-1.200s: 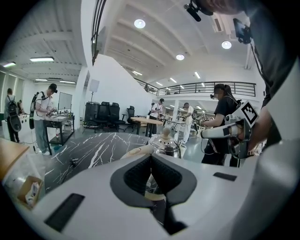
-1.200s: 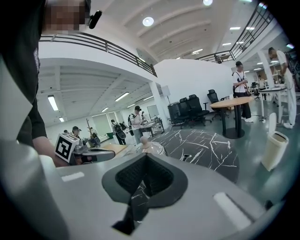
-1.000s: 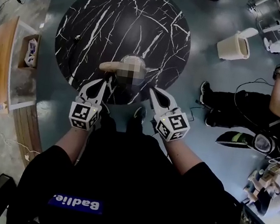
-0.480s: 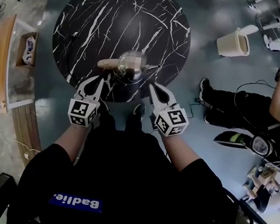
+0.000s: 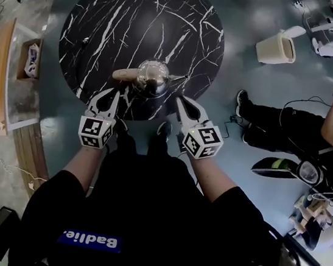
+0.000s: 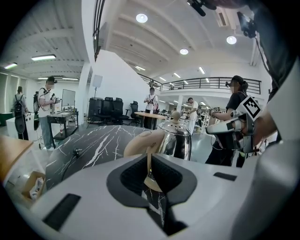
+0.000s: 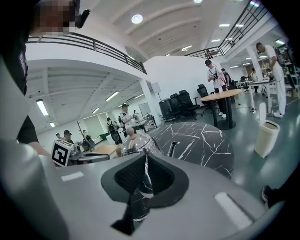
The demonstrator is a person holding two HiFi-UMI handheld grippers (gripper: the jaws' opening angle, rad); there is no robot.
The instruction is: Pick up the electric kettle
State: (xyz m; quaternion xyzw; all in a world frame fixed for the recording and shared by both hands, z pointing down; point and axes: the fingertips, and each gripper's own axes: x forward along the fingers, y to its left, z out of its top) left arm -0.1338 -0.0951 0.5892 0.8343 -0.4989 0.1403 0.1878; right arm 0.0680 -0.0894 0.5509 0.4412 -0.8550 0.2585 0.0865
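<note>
- While closing in on the shiny steel electric kettle (image 5: pixel 151 77), upright near the near rim of the round black white-veined marble tabletop (image 5: pixel 140 15), best to settle the grip point first: probably the tan handle (image 5: pixel 124 75), jutting toward the left side.
- Left tongs (image 5: pixel 114 95): pressed together, nothing between, just short of that handle; must part before any grip.
- Right tongs (image 5: pixel 180 103): opening, only a narrow slit, nothing between; aimed at the kettle's body and slim spout (image 5: pixel 178 77).
- Advised: widen fully, slide around the handle rather than the slick rounded body, clamp firmly, then lift straight up.
- Near rim right under both tongs; some risk of nudging the kettle or catching the edge on the way in.
- Open room: bare tabletop beyond the kettle and to either side; small dark object (image 5: pixel 85 40) well apart at far left; beige bin (image 5: pixel 276 49) on the floor, well off to the right.
</note>
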